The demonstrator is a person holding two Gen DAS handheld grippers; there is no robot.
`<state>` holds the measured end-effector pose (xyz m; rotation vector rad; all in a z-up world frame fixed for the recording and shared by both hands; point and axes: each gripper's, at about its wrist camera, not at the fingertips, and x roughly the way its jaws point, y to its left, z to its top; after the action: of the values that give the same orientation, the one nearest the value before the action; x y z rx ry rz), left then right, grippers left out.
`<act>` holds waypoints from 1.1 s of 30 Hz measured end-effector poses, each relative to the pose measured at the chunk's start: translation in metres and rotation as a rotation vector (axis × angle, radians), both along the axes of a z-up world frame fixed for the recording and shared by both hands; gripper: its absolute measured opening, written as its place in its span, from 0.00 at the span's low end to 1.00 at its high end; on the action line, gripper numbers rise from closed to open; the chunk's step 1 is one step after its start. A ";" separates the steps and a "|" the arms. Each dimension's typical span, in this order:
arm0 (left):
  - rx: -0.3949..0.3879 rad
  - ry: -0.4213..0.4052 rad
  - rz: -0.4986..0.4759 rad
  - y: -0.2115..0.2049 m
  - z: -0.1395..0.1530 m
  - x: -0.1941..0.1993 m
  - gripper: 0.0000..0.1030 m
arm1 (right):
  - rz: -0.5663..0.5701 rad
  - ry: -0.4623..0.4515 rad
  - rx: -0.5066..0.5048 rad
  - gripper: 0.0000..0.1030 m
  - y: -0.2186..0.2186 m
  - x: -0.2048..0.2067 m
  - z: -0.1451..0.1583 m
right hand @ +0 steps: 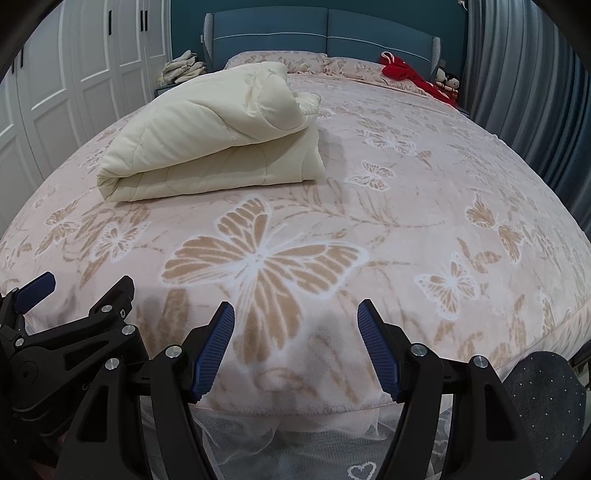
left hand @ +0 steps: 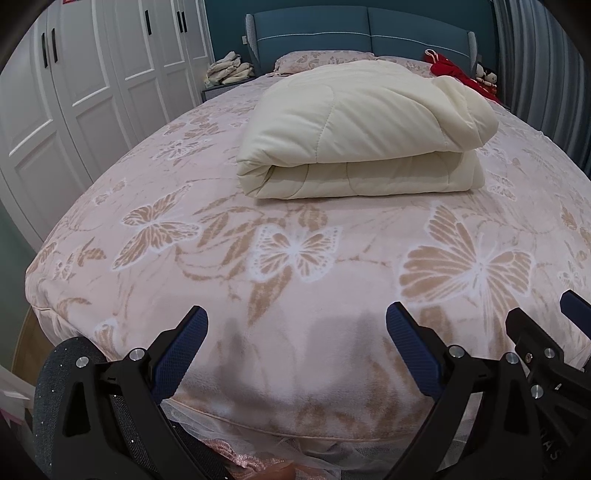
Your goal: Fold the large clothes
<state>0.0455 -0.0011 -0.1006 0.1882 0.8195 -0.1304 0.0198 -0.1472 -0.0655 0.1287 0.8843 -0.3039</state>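
A white wardrobe (left hand: 85, 85) is seen at the far left, with a heap of pale cloths (left hand: 229, 68) beside the blue headboard (left hand: 362, 33). The left gripper (left hand: 297, 341) is held over the foot of the bed (left hand: 295, 258), its fingers spread wide with nothing between them. The cream quilt (left hand: 362, 133) is seen folded into a thick bundle, lying in the middle of the butterfly-patterned bedspread, well apart from both grippers. The right gripper (right hand: 295, 345) is held just beside the left, likewise released and empty. Red fabric (right hand: 406, 72) is seen near the pillows, and grey curtains (right hand: 524, 92) at the right.
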 end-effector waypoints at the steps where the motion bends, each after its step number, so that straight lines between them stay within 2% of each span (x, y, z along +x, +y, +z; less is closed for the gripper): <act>1: 0.000 0.000 0.000 0.000 0.000 0.000 0.92 | 0.000 0.000 0.000 0.65 0.000 0.000 0.000; 33: 0.007 -0.011 0.008 0.000 0.001 -0.004 0.92 | -0.004 -0.002 0.004 0.65 0.000 -0.001 -0.001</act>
<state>0.0418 -0.0014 -0.0999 0.1921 0.8093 -0.1190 0.0187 -0.1467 -0.0665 0.1346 0.8825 -0.3055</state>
